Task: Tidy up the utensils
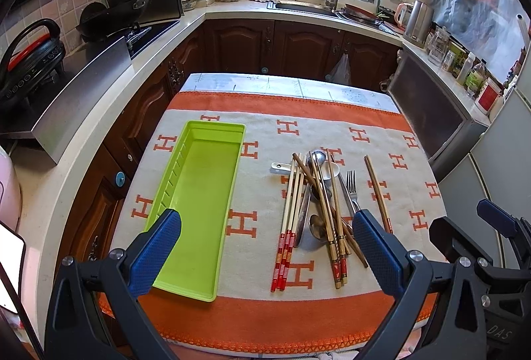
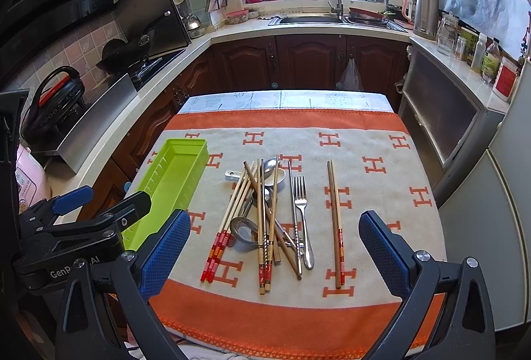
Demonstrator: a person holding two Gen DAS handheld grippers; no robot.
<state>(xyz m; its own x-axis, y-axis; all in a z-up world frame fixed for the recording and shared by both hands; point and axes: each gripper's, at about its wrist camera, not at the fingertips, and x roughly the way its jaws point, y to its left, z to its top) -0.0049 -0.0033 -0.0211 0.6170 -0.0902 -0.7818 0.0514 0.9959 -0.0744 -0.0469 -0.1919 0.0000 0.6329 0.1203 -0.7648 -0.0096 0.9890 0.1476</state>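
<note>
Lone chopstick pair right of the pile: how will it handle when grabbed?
The chopstick pair looks stiff and light: thin, straight wood. Being two loose sticks, they may split apart or roll if pinched off-centre. The towel under them probably damps sliding.

Both fisheye views look forward and down from the near edge of a table covered by an orange and cream cloth with H letters (image 1: 298,127) (image 2: 365,144), facing a kitchen window at the far wall. The left wrist view sits nearer the long lime green plastic tray (image 1: 195,207), which fills its left half. The right wrist view sits further right, with that tray (image 2: 169,180) at its left. Both share a heap of chopsticks, spoons and a fork (image 1: 318,207) (image 2: 268,214) right of the tray.
</note>
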